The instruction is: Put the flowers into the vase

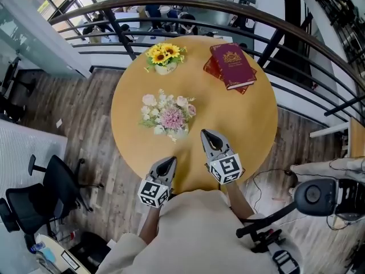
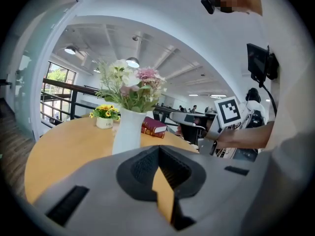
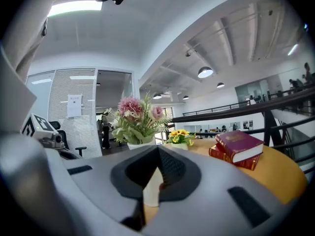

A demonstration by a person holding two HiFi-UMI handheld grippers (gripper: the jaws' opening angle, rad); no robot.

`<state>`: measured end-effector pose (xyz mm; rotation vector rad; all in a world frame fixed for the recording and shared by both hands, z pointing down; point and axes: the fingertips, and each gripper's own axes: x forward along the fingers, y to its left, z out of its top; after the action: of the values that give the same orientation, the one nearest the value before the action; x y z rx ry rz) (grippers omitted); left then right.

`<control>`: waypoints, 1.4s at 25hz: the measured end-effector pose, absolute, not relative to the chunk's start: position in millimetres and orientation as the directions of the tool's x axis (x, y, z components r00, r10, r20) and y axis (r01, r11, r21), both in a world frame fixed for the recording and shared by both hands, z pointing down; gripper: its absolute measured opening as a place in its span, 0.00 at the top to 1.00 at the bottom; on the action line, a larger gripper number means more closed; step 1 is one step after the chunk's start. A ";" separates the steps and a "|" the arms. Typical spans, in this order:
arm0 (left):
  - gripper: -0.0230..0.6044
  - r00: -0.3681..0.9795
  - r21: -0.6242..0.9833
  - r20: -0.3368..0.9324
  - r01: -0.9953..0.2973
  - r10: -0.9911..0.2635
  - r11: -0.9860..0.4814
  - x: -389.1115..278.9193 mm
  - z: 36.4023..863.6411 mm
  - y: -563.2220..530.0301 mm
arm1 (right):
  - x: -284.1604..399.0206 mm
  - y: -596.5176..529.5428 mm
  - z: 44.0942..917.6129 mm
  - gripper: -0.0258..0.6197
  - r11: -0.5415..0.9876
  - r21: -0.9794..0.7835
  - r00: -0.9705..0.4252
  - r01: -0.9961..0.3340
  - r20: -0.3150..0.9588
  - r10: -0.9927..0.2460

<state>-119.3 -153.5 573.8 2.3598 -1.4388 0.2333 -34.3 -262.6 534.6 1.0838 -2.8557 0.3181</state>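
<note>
A white vase [image 1: 179,133] holding pink and white flowers [image 1: 168,116] stands upright near the middle of the round wooden table [image 1: 251,119]. My left gripper [image 1: 169,161] hovers at the table's near edge, just below the vase, shut and empty. My right gripper [image 1: 206,135] lies over the table to the right of the vase, apart from it, also shut with nothing in it. In the left gripper view the vase [image 2: 127,132] and flowers [image 2: 130,85] rise beyond the closed jaws. In the right gripper view the flowers [image 3: 135,119] stand just ahead.
A small pot of yellow sunflowers [image 1: 165,56] sits at the table's far side, with two stacked red books [image 1: 231,66] to its right. A curved black railing [image 1: 296,36] runs behind the table. An office chair [image 1: 51,193] stands on the floor at the left.
</note>
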 end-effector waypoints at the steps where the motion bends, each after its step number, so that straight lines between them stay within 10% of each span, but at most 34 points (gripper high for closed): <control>1: 0.95 0.467 0.222 0.321 -0.883 -0.824 -0.414 -115.1 572.2 -152.4 | -30.0 -260.6 533.9 0.95 0.725 -0.172 -0.745 -0.667 0.136 -0.653; 18: 0.95 0.575 0.181 0.237 -0.818 -0.783 -0.546 -70.0 553.1 -141.6 | 27.2 -195.0 543.9 0.95 0.618 -0.185 -0.644 -0.764 0.169 -0.746; 35: 0.95 0.672 0.195 0.182 -0.740 -0.718 -0.644 -171.1 553.3 10.0 | -67.2 -22.0 546.9 0.95 0.500 -0.163 -0.525 -0.851 0.214 -0.824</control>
<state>-171.1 10.0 553.3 2.6349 -1.1711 0.1281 -67.2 -22.0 546.9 1.4717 -2.6261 0.3780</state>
